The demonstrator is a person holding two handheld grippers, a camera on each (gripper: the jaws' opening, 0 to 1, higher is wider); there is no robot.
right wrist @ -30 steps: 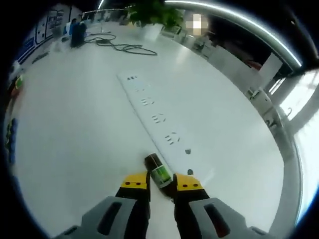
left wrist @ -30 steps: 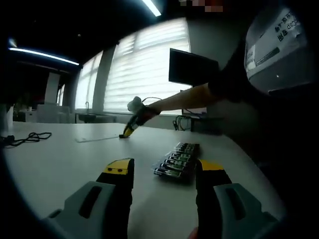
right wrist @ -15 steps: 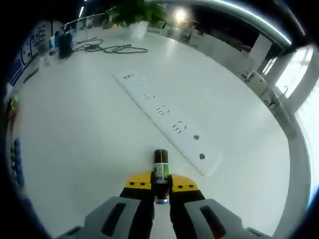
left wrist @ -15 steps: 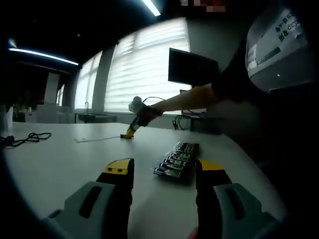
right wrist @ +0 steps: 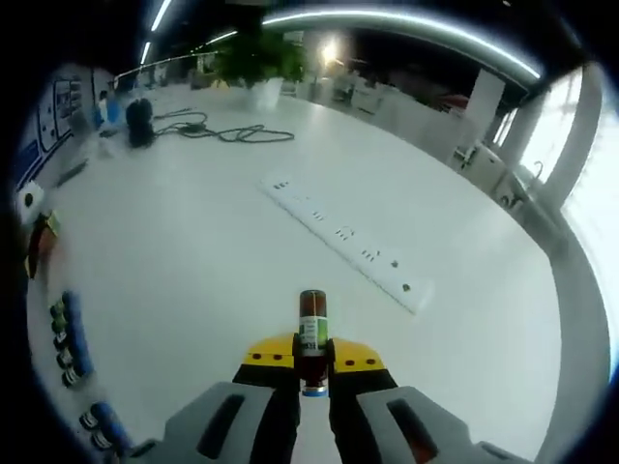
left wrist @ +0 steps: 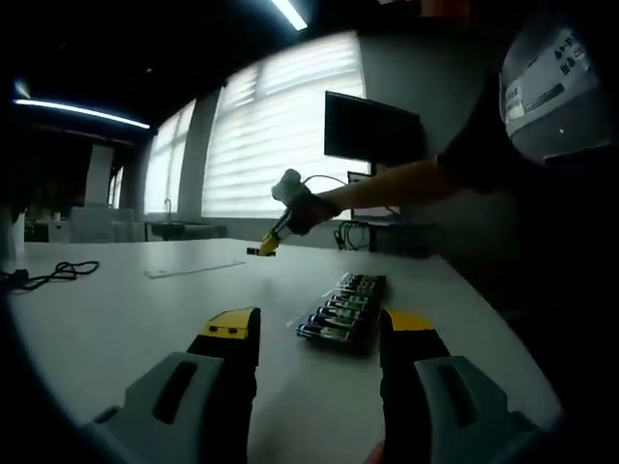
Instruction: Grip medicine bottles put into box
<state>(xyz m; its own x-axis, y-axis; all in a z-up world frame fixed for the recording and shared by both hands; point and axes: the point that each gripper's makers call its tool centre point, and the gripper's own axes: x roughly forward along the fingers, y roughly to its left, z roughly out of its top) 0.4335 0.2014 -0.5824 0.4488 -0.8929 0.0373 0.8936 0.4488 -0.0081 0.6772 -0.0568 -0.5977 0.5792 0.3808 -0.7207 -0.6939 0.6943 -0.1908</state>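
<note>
My right gripper [right wrist: 311, 356] is shut on a small brown medicine bottle [right wrist: 311, 311] with a green label, which stands up between the yellow tips, clear of the white table [right wrist: 193, 251]. In the left gripper view that right gripper [left wrist: 274, 239] hangs above the table's far side, held by a person's hand. The box [left wrist: 344, 309], a dark tray with rows of green-labelled bottles, lies on the table just beyond my left gripper [left wrist: 319, 329], which is open and holds nothing. Blue-capped bottles [right wrist: 68, 338] of the same kind show at the left edge of the right gripper view.
A white power strip [right wrist: 340, 244] lies flat on the table beyond the held bottle, also visible as a thin power strip [left wrist: 193, 269]. Black cables [right wrist: 224, 131] and a potted plant [right wrist: 257, 60] sit at the far end. A dark monitor [left wrist: 372, 130] stands by the window blinds.
The right gripper closed on the bottle beside the power strip, stood it upright in its jaws and lifted it off the table, moving right in the left gripper view. The left gripper stayed still.
</note>
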